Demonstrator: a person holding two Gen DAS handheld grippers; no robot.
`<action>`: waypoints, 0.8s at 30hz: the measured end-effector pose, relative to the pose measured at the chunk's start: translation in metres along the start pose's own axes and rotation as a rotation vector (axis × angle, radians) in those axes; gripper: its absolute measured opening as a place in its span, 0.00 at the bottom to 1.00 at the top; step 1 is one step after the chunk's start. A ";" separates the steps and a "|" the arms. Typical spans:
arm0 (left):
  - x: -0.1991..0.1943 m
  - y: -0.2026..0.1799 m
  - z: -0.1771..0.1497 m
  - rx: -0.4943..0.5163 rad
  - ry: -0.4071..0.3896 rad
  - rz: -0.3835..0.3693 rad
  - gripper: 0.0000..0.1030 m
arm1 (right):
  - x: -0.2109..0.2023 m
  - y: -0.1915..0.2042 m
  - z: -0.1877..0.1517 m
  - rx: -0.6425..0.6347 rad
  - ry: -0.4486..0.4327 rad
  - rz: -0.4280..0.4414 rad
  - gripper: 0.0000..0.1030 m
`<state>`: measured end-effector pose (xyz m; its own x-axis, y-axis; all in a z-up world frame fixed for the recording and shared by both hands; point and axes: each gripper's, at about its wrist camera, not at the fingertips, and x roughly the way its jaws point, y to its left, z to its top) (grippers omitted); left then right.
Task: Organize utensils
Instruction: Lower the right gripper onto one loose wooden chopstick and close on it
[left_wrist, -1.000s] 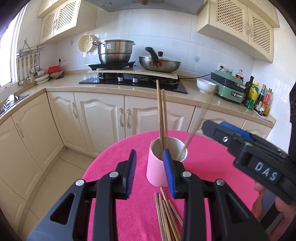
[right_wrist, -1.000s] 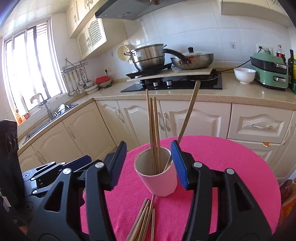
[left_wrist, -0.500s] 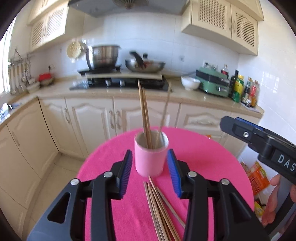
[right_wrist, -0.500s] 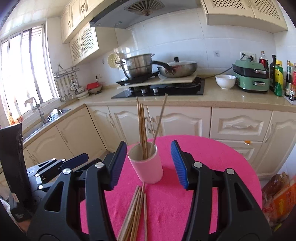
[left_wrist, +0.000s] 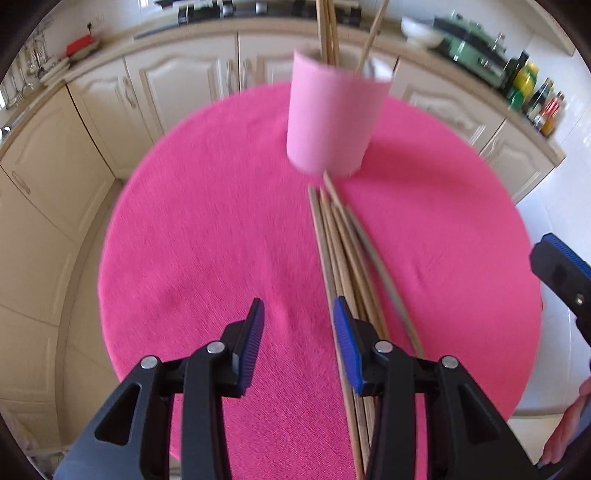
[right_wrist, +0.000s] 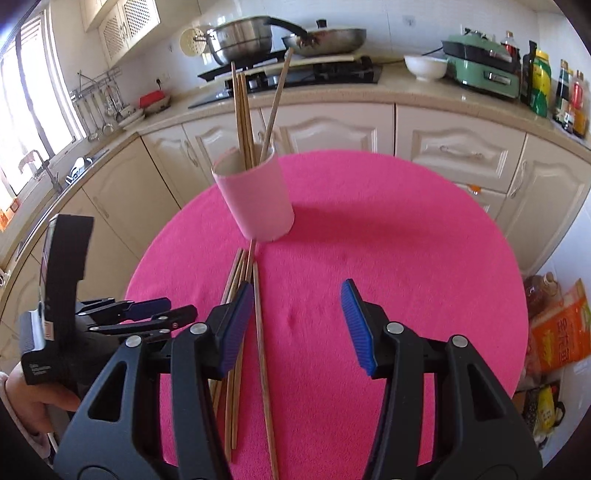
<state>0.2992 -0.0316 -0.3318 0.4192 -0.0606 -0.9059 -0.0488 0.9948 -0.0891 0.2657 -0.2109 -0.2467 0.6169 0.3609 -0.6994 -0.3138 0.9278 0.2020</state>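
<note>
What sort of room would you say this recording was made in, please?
A home kitchen, most likely: a hob carrying a steel pot and a pan, cream cabinets under a countertop, and a sink tap by the window.

L hand-held gripper (left_wrist: 297, 325) dropped twd loose chopsticks (left_wrist: 343, 251), jaws widened, empty

Left-wrist view motion-blurred: pink cup (left_wrist: 330, 118) smeared, its chopsticks (left_wrist: 327, 27) cut by top edge, loose chopsticks (left_wrist: 345, 258) partly hidden under left tool (left_wrist: 297, 325), right tool (left_wrist: 565, 269) cut by right edge.
</note>
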 end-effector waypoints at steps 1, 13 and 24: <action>0.004 -0.002 -0.002 0.006 0.015 0.006 0.38 | 0.002 0.000 -0.002 -0.003 0.009 -0.002 0.48; 0.028 -0.020 0.007 0.027 0.122 0.066 0.44 | 0.021 -0.013 -0.005 0.013 0.074 -0.011 0.48; 0.031 -0.017 0.019 0.045 0.171 0.072 0.20 | 0.046 -0.005 -0.004 -0.035 0.204 0.015 0.48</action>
<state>0.3298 -0.0488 -0.3506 0.2562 0.0014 -0.9666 -0.0304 0.9995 -0.0066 0.2925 -0.1994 -0.2829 0.4537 0.3448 -0.8218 -0.3488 0.9173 0.1923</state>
